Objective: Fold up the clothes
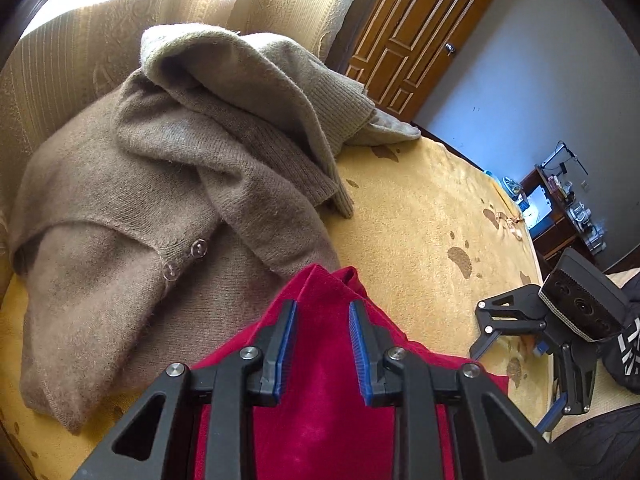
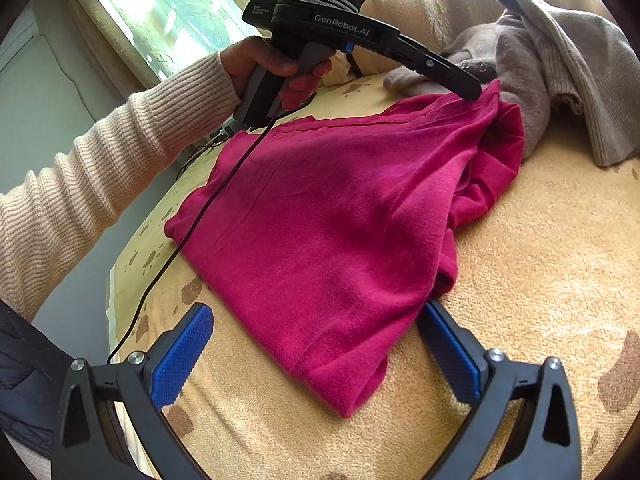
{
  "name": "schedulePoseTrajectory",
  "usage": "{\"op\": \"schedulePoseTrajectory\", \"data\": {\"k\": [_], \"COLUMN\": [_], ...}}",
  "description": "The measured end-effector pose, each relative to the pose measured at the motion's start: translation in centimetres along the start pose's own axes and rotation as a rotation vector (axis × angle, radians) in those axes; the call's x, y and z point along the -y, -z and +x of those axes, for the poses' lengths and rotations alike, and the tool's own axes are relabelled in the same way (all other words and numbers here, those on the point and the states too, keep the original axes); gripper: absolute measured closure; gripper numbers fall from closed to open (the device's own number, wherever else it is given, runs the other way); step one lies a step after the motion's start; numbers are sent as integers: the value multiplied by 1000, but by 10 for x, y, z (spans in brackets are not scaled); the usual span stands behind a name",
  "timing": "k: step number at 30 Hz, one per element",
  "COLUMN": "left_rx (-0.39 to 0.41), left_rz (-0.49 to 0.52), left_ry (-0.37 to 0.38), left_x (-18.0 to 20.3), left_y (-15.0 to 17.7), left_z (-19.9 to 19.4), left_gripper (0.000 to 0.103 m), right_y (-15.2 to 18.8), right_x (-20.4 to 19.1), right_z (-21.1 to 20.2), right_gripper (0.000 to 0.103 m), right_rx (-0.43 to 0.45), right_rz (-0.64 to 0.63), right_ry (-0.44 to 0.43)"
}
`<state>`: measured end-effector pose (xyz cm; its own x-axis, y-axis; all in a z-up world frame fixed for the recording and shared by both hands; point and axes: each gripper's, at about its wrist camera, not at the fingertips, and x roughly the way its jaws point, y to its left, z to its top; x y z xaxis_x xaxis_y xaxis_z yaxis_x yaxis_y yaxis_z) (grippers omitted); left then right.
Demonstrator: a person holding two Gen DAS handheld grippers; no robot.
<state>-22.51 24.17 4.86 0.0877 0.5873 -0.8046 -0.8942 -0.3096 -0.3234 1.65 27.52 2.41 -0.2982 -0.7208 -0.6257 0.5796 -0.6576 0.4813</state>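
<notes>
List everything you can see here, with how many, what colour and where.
red fleece garment: one, crimson, partly folded on the yellow bed cover, far corner raised
brown knit cardigan: one, taupe with clear buttons, crumpled beyond the red garment
grey-green ribbed knit sweater: one, draped over the cardigan
yellow patterned bed cover: one, golden with brown motifs, under all the clothes
carved wooden door: one, brown, far wall
black cable: one, trailing across the red garment
left gripper: black with blue pads, closed on the red garment's raised corner
right gripper: open, at the garment's near edge
hand: one, beige ribbed sleeve, holding the left gripper's handle
</notes>
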Motion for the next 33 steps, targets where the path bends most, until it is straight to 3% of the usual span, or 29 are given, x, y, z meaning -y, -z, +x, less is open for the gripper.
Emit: {"op": "schedulePoseTrajectory", "data": {"k": [13,18,24,27,31,33], "left_rx": [-80,-27,100,110,96,93], "left_rz": [50,56,-49,-45,-3,0], "left_ry": [0,-98,-256,-267,-279,-283], "left_x": [6,13,2,6,17,18], "left_y": [-1,-2,-6,-4,-4,-6], "left_z": [15,6,-14,-15,-10,-9], "left_gripper": [75,93,95,95,95,95], "right_y": [1,0,0,0,-8,-14], "right_x": [0,-1,-1,-3,-29,-40], "right_z": [-1,0,0,-5,-24,-28], "right_gripper": [0,0,0,0,0,0], "right_rx": [3,4,6,31,127,157], "right_rz": [7,7,3,-7,-182,-248], "right_ry": [-9,-7,9,72,289,256]}}
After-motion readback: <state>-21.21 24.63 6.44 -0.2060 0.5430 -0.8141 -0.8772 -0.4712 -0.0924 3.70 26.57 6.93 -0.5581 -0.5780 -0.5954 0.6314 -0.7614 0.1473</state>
